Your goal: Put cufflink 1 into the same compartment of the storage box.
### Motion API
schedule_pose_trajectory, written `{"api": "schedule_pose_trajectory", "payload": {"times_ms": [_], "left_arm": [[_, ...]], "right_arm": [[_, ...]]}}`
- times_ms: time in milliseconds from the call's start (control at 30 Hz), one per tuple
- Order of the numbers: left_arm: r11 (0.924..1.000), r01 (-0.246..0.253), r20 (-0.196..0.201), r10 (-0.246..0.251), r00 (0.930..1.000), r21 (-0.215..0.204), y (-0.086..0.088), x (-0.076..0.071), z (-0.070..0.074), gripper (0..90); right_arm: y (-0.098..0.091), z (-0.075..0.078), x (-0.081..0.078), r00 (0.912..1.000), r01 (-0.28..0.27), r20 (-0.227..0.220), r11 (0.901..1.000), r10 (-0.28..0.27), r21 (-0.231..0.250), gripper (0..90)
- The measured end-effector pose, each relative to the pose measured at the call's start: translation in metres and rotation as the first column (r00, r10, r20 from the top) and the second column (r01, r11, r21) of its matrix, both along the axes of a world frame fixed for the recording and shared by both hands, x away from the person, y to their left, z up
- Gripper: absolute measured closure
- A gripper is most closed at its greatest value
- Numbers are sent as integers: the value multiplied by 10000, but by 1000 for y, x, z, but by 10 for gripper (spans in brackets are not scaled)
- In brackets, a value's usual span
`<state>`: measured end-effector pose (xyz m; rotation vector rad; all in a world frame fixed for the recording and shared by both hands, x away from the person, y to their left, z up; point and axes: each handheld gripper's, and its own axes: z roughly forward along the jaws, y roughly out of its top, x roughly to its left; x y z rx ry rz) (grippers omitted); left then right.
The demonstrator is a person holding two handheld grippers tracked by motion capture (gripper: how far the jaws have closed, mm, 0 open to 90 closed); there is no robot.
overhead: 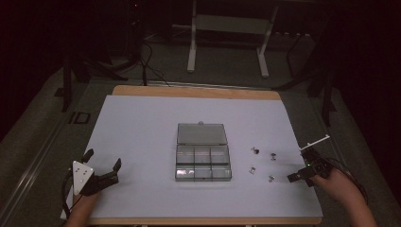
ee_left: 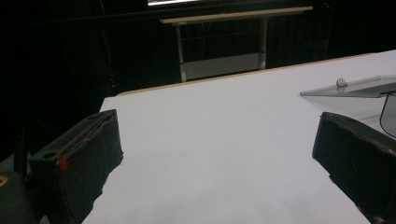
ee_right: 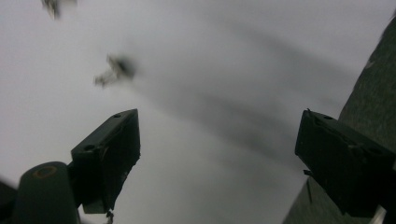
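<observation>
Four small metal clips lie loose on the white counter, between the open compartment box and the right gripper. Nothing lies between that gripper and the clips. Both it and the left gripper have their fingers spread and empty.

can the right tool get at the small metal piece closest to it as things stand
Probably yes. The right tool is open beside the nearest small metal piece, with only bare white table between them. The clear box sits well off to the side.
</observation>
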<state>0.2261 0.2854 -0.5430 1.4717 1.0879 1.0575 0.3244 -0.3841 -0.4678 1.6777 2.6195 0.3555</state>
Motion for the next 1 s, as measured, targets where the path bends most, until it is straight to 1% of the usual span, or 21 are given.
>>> {"api": "schedule_pose_trajectory", "payload": {"times_ms": [33, 100, 133, 167, 233, 300, 367, 400, 467, 533, 600, 633, 667, 700, 767, 800, 833, 867, 933, 967, 1000], "left_arm": [[10000, 8, 6, -8, 10000, 5, 0, 0, 0, 24], [10000, 11, 18, -11, 10000, 0, 0, 0, 0, 24], [10000, 16, 23, -16, 10000, 3, 0, 0, 0, 24], [10000, 24, 24, -24, 10000, 4, 0, 0, 0, 24], [10000, 20, 22, -20, 10000, -9, 0, 0, 0, 24], [10000, 28, 21, -28, 10000, -15, 0, 0, 0, 24], [10000, 39, 20, -39, 10000, -20, 0, 0, 0, 24], [10000, 42, 23, -42, 10000, -20, 0, 0, 0, 24], [10000, 48, 33, -48, 10000, -5, 0, 0, 0, 24], [10000, 53, 40, -53, 10000, 1, 0, 0, 0, 24], [10000, 53, 40, -53, 10000, 1, 0, 0, 0, 24], [10000, 54, 43, -54, 10000, -6, 0, 0, 0, 24], [10000, 62, 42, -62, 10000, -8, 0, 0, 0, 24], [10000, 59, 40, -59, 10000, -10, 0, 0, 0, 24], [10000, 64, 44, -63, 10000, -18, 0, 0, 0, 24], [10000, 64, 43, -63, 10000, -20, 0, 0, 0, 24], [10000, 64, 42, -64, 10000, -22, 0, 0, 0, 24], [10000, 65, 41, -65, 10000, -23, 0, 0, 0, 24], [10000, 68, 44, -68, 10000, -25, 0, 0, 0, 24], [10000, 69, 39, -69, 10000, -26, 0, 0, 0, 24], [10000, 74, 37, -74, 10000, -29, 0, 0, 0, 24]], "right_arm": [[0, 0, 0, 9995, -170, -266, 9998, 167, -87, 140], [1, 0, -1, 9946, -578, -868, 9983, 567, -95, 145], [1, 0, -2, 9896, -876, -1157, 9961, 861, -81, 150], [3, -1, -3, 9834, -1216, -1383, 9924, 1175, -210, 150], [5, -3, -7, 9661, -1964, -1773, 9800, 1876, -335, 150], [8, -5, -11, 9439, -2628, -2143, 9645, 2514, -260, 158], [12, -8, -16, 9138, -3301, -2564, 9438, 3149, -172, 170], [14, -9, -18, 9013, -3581, -2675, 9335, 3406, -179, 171], [17, -10, -21, 8734, -4203, -2802, 9072, 3983, -203, 178], [20, -9, -23, 8556, -4539, -2921, 8907, 4273, -268, 187], [23, -9, -25, 8331, -4924, -3080, 8697, 4595, -343, 204], [25, -9, -27, 8244, -5082, -3099, 8605, 4736, -370, 201], [26, -9, -28, 8066, -5424, -3047, 8391, 5064, -415, 196], [28, -9, -29, 7933, -5655, -3014, 8236, 5290, -429, 196], [32, -8, -32, 7713, -5947, -3094, 8030, 5563, -386, 197], [34, -8, -33, 7514, -6226, -3069, 7817, 5841, -366, 199], [37, -8, -35, 7372, -6399, -3117, 7676, 5995, -372, 198], [42, -7, -38, 7204, -6619, -3123, 7483, 6192, -433, 198], [46, -6, -40, 7070, -6789, -3108, 7328, 6352, -468, 193], [49, -5, -41, 6981, -6903, -3042, 7221, 6482, -455, 191], [52, -4, -42, 6912, -6983, -2992, 7145, 6578, -424, 189]]}}
